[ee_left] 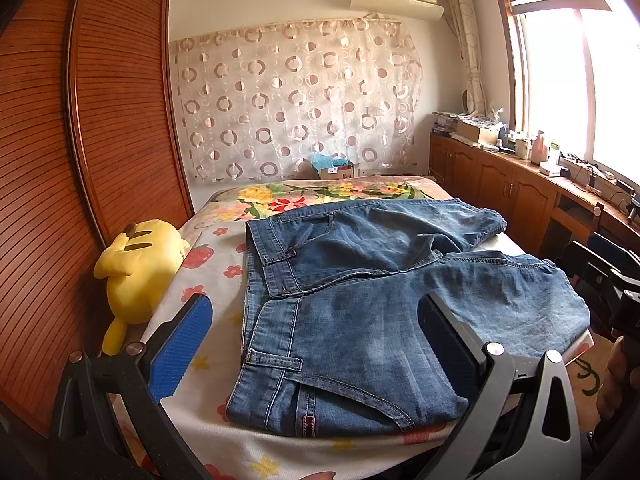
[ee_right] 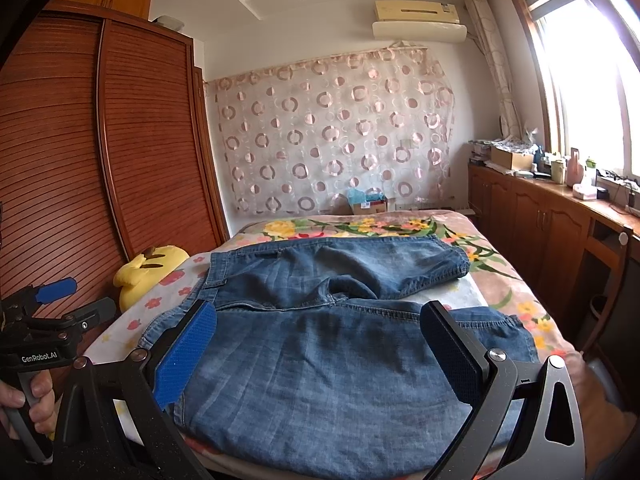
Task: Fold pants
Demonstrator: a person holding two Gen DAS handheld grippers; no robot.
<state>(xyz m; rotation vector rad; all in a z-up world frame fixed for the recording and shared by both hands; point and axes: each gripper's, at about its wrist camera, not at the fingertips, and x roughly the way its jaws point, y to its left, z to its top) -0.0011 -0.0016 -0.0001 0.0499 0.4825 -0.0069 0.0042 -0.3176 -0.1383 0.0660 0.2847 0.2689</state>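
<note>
Blue pads on your left gripper [ee_left: 316,344] frame the waistband, jaws spread wide and holding nothing; your right gripper [ee_right: 320,354] hangs just as slack over the near leg. Your jeans [ee_left: 400,300] lie flat on the bed [ee_left: 224,236], waist to the left, legs splayed apart toward the right. Pinch only the top denim layer and the fold will likely drag crooked. Mind the yellow plush toy [ee_left: 140,268] just beside the waistband; a wide sweep could knock it.
</note>
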